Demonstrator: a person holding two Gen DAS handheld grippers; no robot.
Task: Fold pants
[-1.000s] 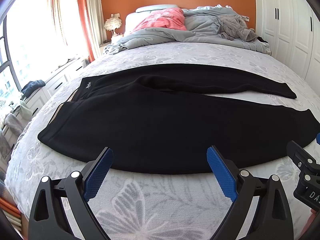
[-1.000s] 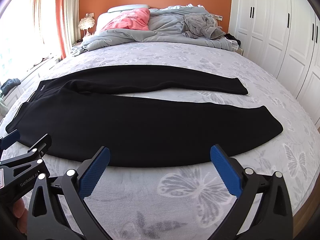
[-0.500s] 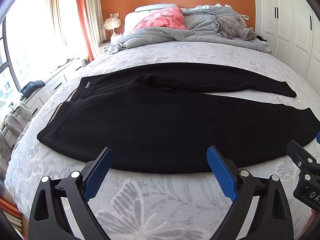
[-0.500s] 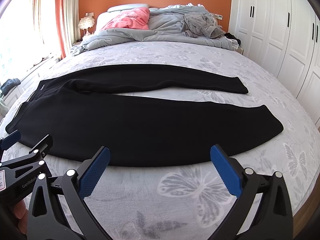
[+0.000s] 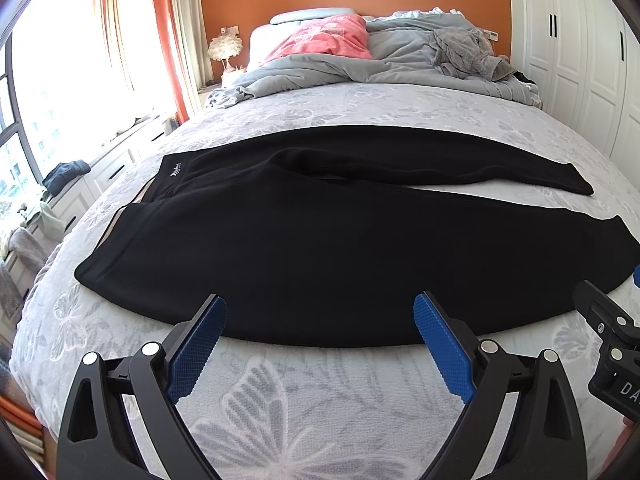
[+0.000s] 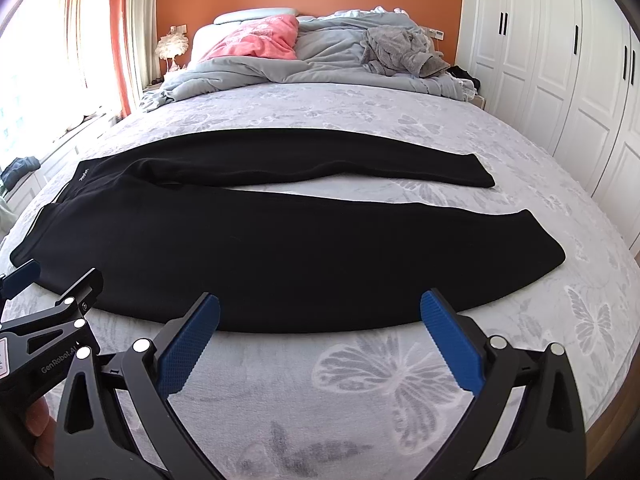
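Black pants (image 5: 304,240) (image 6: 280,252) lie flat across the bed, waistband to the left and both legs stretched to the right with a narrow gap between them. My left gripper (image 5: 320,320) hangs open just short of the pants' near edge, closer to the waist end. My right gripper (image 6: 320,316) is also open, nothing between its blue pads (image 6: 448,340), at the near edge of the front leg. Each gripper shows at the side of the other's view.
The bed (image 6: 380,368) has a grey butterfly-patterned cover. A rumpled grey duvet (image 5: 400,60) and a pink pillow (image 5: 324,38) lie at the headboard end. White wardrobes (image 6: 560,60) stand to the right, a window and low drawers (image 5: 80,192) to the left.
Both grippers have crept slightly forward toward the pants' near edge. The pants have not moved.
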